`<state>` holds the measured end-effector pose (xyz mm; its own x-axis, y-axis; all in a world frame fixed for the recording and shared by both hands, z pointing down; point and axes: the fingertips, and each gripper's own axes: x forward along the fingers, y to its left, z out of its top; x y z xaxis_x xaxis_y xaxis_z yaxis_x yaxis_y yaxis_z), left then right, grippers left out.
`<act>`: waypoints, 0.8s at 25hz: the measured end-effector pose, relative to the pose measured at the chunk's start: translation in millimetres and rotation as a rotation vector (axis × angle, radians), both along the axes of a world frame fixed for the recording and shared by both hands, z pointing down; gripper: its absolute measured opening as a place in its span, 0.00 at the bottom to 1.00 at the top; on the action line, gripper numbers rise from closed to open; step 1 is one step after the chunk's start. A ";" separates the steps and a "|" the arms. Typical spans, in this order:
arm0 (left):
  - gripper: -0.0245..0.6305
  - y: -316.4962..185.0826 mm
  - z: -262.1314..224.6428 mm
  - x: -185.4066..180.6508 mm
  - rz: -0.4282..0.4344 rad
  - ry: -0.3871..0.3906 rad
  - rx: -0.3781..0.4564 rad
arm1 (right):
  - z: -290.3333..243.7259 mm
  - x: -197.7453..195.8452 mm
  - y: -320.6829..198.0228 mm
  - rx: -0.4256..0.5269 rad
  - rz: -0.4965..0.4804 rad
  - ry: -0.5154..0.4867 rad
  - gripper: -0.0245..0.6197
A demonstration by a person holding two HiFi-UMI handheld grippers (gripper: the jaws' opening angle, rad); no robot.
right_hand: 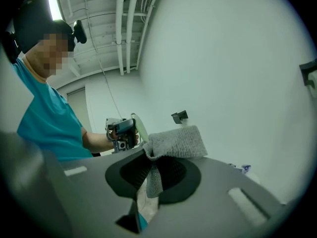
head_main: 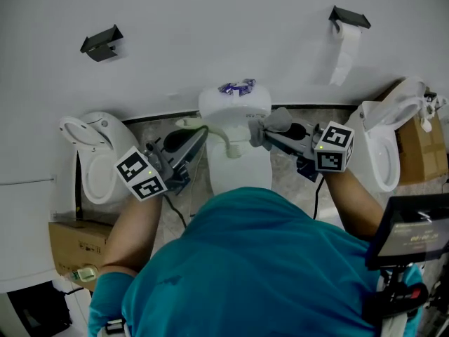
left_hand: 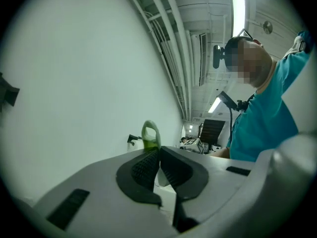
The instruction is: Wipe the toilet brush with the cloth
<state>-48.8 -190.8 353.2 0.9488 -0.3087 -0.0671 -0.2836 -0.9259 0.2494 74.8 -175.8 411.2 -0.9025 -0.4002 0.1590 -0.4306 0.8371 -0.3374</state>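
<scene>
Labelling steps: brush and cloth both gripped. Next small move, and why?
Probably move the right gripper toward the left gripper until the cloth touches the toilet brush. Each gripper is shut on its item, and the head view seems to show a gap between cloth and brush.

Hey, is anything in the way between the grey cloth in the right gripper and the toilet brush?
Nothing visible. The cloth in the right gripper faces the toilet brush held by the left gripper across open air above the toilet tank.

the shirt (head_main: 252,272) is teal; left gripper (left_hand: 159,155) and right gripper (right_hand: 152,165) are grey.
</scene>
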 end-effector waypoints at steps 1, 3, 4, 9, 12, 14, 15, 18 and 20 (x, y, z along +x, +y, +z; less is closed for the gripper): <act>0.06 0.0 12.3 2.4 0.002 -0.009 -0.024 | 4.8 3.9 0.2 -0.013 0.010 -0.001 0.10; 0.06 1.5 40.5 7.5 0.010 -0.026 -0.085 | 15.9 10.4 1.6 -0.041 0.024 0.000 0.09; 0.06 3.4 55.4 10.5 0.015 -0.035 -0.119 | 21.8 13.3 3.1 -0.056 0.029 0.001 0.09; 0.06 13.8 126.6 27.7 0.046 -0.064 -0.272 | 52.5 34.6 6.0 -0.118 0.075 0.013 0.10; 0.06 18.5 166.9 39.5 0.061 -0.062 -0.362 | 74.3 51.3 4.2 -0.156 0.115 0.022 0.10; 0.06 19.7 191.9 47.5 0.071 -0.070 -0.424 | 88.3 60.5 1.6 -0.182 0.138 0.024 0.09; 0.06 20.2 204.1 51.6 0.080 -0.074 -0.452 | 95.1 64.5 0.7 -0.195 0.148 0.027 0.10; 0.06 20.0 240.9 60.2 0.096 -0.075 -0.525 | 116.4 74.0 -0.9 -0.233 0.170 0.045 0.10; 0.06 12.8 266.9 61.5 0.080 -0.083 -0.567 | 130.4 78.9 -3.1 -0.255 0.179 0.050 0.09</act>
